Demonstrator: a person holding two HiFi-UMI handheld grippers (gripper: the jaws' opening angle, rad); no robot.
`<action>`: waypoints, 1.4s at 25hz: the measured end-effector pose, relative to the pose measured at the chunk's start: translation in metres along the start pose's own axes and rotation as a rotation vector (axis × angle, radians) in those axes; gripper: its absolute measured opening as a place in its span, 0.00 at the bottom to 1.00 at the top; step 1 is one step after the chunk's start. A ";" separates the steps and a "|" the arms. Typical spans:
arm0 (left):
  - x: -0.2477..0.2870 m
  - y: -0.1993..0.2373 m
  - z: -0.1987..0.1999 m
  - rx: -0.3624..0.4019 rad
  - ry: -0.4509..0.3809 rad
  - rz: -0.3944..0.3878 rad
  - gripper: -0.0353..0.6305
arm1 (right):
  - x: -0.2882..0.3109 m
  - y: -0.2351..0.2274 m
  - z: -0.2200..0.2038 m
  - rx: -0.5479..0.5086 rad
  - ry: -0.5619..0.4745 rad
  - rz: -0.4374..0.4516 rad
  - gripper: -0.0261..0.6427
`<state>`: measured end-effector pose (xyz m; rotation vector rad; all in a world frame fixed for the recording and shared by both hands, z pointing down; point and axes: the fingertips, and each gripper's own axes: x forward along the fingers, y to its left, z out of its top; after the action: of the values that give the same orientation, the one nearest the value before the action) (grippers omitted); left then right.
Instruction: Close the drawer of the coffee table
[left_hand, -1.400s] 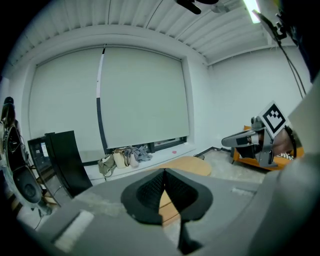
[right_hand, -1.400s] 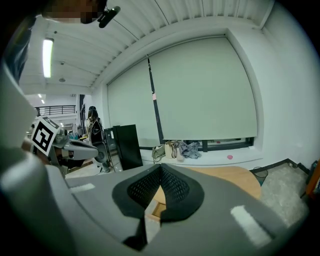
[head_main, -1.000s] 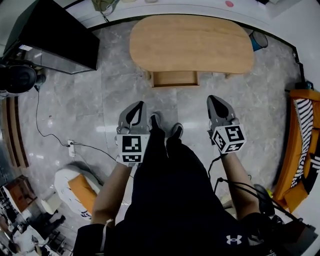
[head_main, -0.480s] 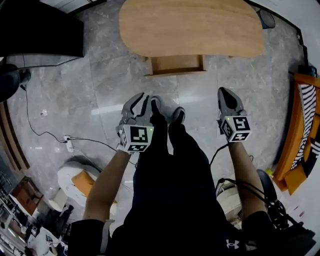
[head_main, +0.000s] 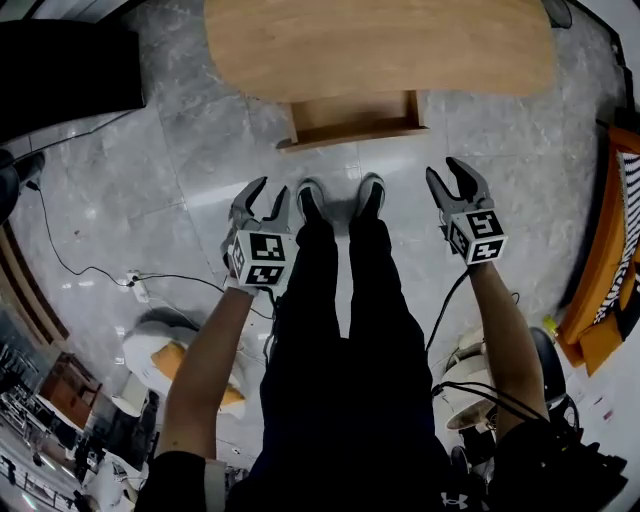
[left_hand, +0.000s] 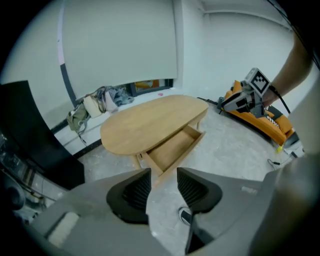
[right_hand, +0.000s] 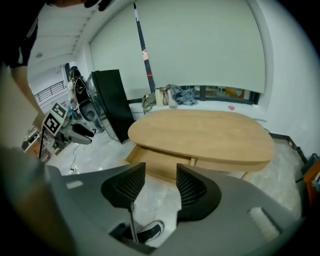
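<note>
A second ago both my claws were pressed together and held higher, back by my knees. Now my left claw (head_main: 271, 192) and right claw (head_main: 446, 176) have dropped toward the floor (head_main: 150, 180) and come forward, level with my shoes (head_main: 340, 197). Both are opening, and nothing sits between the pads of either. Through the left gap I see only floor and the drawer's near corner; through the right gap, its front panel farther off. The drawer (head_main: 350, 115) is pulled out from under the near edge of the bench (head_main: 380, 45). It juts toward me, just ahead of my toes, with its wooden inside bare. It lies between the lines of my two claws, and neither touches it yet. I take the drop and the spreading as the approach to the push, so the closing itself has not begun. Next I would set one or both claws against the front panel and drive it straight in, pushing evenly so it does not skew and jam.
</note>
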<state>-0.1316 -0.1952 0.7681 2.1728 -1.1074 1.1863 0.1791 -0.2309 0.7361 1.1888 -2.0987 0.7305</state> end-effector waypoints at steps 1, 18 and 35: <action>0.010 0.001 -0.008 -0.025 0.022 -0.005 0.32 | 0.009 -0.004 -0.011 -0.001 0.025 0.021 0.36; 0.153 0.015 -0.114 -0.162 0.222 0.044 0.34 | 0.138 -0.096 -0.148 -0.161 0.250 0.010 0.37; 0.181 0.027 -0.104 -0.287 0.167 0.115 0.31 | 0.162 -0.089 -0.136 -0.085 0.157 -0.051 0.32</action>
<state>-0.1481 -0.2212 0.9761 1.7831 -1.2573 1.1532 0.2236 -0.2621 0.9591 1.0986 -1.9435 0.6819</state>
